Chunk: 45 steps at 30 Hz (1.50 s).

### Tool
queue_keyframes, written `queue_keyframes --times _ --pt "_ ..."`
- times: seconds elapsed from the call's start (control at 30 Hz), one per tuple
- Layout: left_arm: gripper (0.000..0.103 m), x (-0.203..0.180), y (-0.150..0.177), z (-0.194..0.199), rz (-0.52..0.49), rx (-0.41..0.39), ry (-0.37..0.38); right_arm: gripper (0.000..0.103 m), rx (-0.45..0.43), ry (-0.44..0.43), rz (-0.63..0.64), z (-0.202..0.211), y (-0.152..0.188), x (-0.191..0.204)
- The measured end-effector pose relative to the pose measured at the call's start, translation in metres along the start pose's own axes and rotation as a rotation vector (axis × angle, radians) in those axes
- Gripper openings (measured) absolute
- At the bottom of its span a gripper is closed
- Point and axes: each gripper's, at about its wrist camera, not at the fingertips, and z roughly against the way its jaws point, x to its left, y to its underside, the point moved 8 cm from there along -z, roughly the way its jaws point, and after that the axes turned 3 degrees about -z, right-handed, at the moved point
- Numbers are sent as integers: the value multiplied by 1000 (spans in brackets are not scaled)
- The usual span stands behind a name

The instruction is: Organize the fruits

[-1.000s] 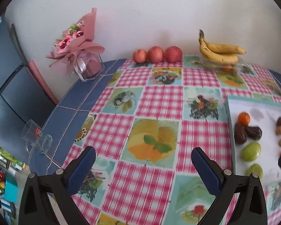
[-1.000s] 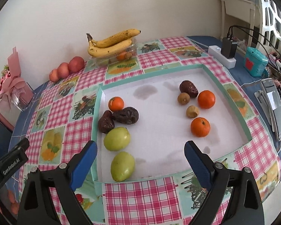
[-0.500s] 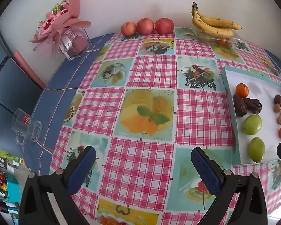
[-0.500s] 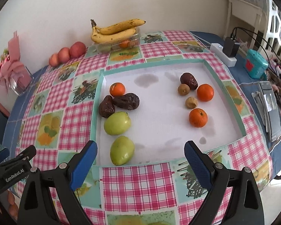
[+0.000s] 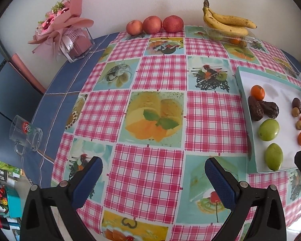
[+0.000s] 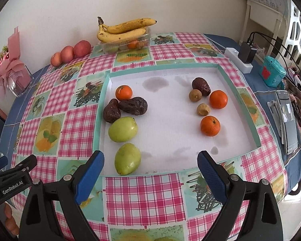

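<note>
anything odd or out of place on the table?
Yes: the glass mug lies tipped on its side at the table's left edge. The white tray shows grey damp-looking stains. Fruits sit mixed.

Bare white strip down the tray (image 6: 164, 120) middle, green fruits (image 6: 122, 129) left (near rim), oranges (image 6: 210, 126) right

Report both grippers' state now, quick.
Left gripper: open, holding nothing, above the checked tablecloth.
Right gripper: open, holding nothing, at the near edge of the white tray.
</note>
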Motion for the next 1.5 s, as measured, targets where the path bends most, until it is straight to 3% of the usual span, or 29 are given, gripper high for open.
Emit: queue_keyframes --times 1.5 --pt "103 1 2 -2 5 4 -5 94 16 -5 58 -2 2 7"
